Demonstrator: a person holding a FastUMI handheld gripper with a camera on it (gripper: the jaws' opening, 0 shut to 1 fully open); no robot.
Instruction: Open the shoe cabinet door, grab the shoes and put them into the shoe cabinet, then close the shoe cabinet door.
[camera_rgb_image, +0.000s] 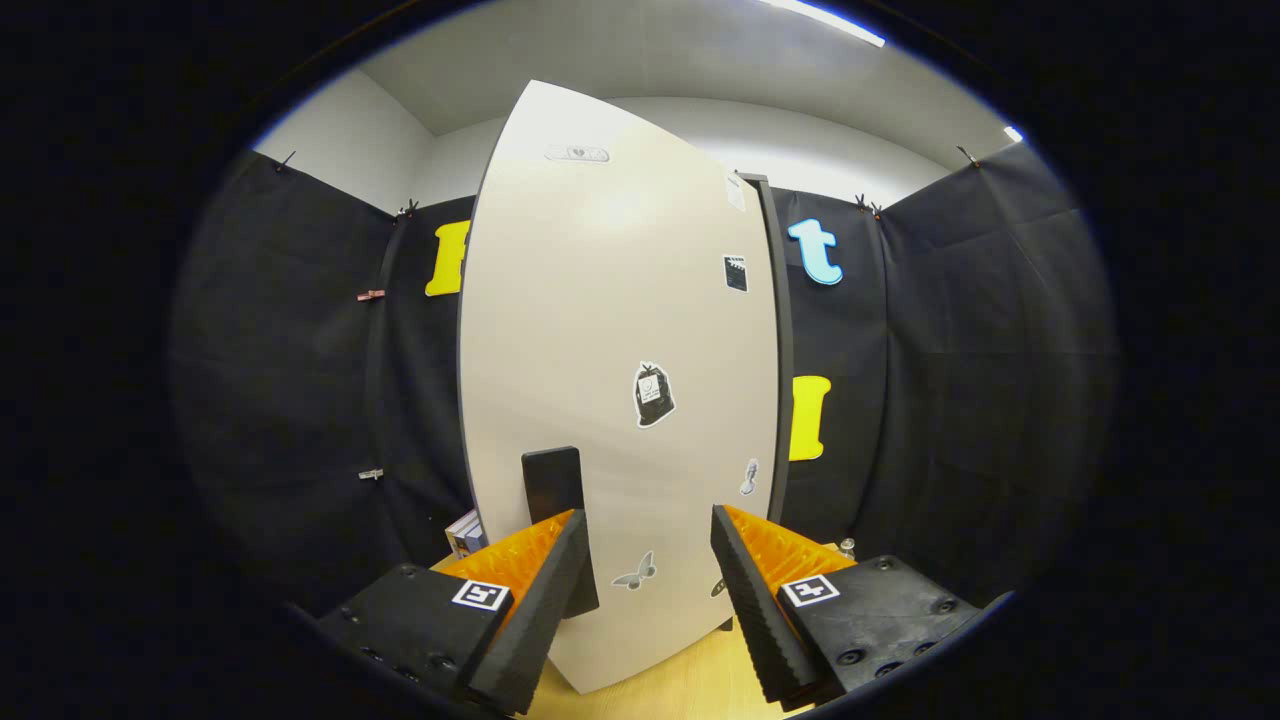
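Note:
The cream shoe cabinet door (610, 330) stands just ahead of my fingers, swung edge-on at an angle, with several small stickers on its face. A dark upright handle (552, 485) is fixed low on the door, right behind my left finger (545, 590). My gripper (648, 590) is open, its fingers spread wide with only the door's face showing between them. The right finger (755, 590) sits close to the door's lower right part. A dark cabinet frame edge (778, 350) runs down beyond the door's right side.
A light wooden surface (690, 680) lies under the door and between my fingers. Black cloth walls close in on both sides. A small boxy object (466, 532) stands low to the left of the door, and a small knob (848, 546) pokes up behind my right finger.

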